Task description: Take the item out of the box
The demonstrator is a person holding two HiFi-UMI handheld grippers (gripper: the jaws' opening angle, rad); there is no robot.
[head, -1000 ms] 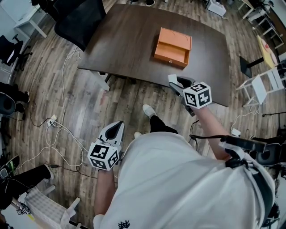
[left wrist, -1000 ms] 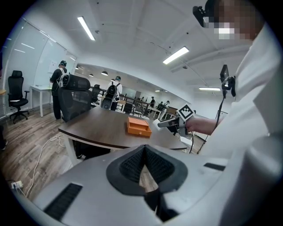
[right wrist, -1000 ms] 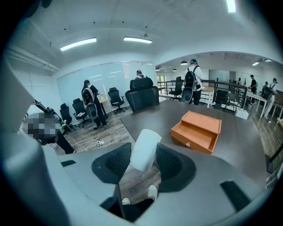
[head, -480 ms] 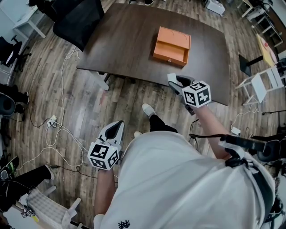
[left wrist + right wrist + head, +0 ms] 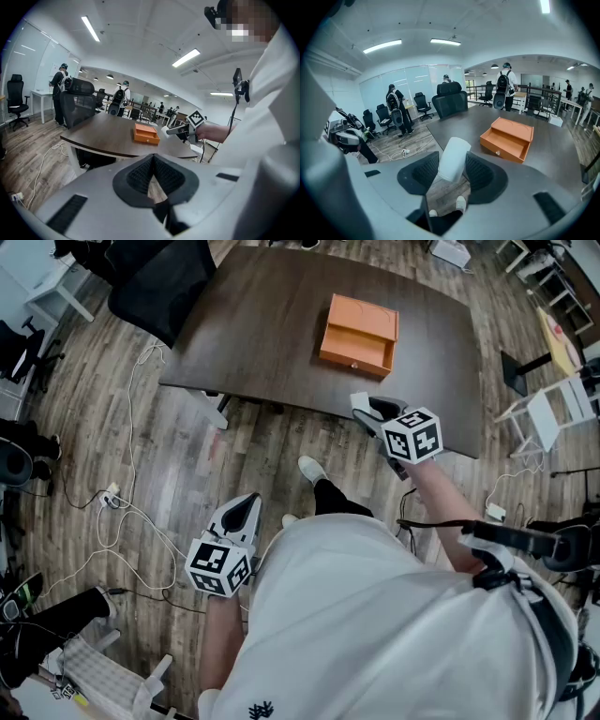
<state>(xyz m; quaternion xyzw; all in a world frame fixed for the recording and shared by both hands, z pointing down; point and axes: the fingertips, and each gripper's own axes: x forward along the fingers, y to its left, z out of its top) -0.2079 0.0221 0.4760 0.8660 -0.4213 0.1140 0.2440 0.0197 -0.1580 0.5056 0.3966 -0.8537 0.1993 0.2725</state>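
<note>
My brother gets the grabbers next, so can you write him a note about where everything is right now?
Left gripper: jaws together, empty, low beside the person.
Right gripper: shut on the white cylinder, near the table's front edge.
Orange box: on the table, drawer open, looks empty.
Done: item is out of the box.
Left: probably just set it down.

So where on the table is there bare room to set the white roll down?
The table is bare left of the box, out to the black chair, and in the strip between box and near edge. Only the box takes room.
</note>
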